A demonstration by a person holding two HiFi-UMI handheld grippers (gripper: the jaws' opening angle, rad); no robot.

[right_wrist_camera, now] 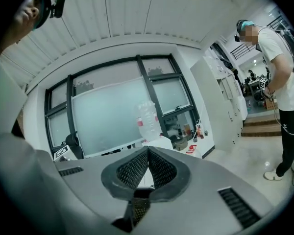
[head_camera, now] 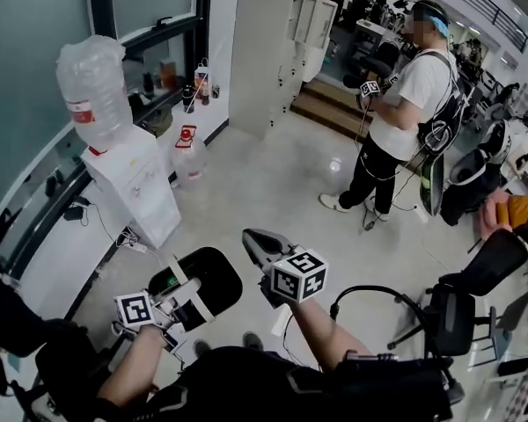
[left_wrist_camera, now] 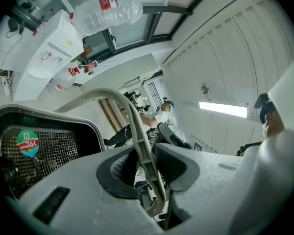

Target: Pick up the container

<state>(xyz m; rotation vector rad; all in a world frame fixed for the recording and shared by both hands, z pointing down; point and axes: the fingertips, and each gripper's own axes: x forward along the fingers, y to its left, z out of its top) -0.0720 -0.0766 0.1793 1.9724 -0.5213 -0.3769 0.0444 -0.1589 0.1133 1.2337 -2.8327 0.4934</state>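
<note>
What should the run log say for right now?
left tool: shut on handle | container: hanging above floor | right tool: shut, empty

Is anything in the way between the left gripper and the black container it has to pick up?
Nothing visible stands in the way. The left gripper has its jaws closed on the pale curved plastic handle of the black mesh-walled container, with nothing else between them. The right gripper is shut and empty.

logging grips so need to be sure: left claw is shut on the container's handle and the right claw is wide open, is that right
Not quite. The right claw is shut, its pads together with nothing between them, as the right gripper view shows. The rest stands: the left claw is shut on the handle of the container.
</note>
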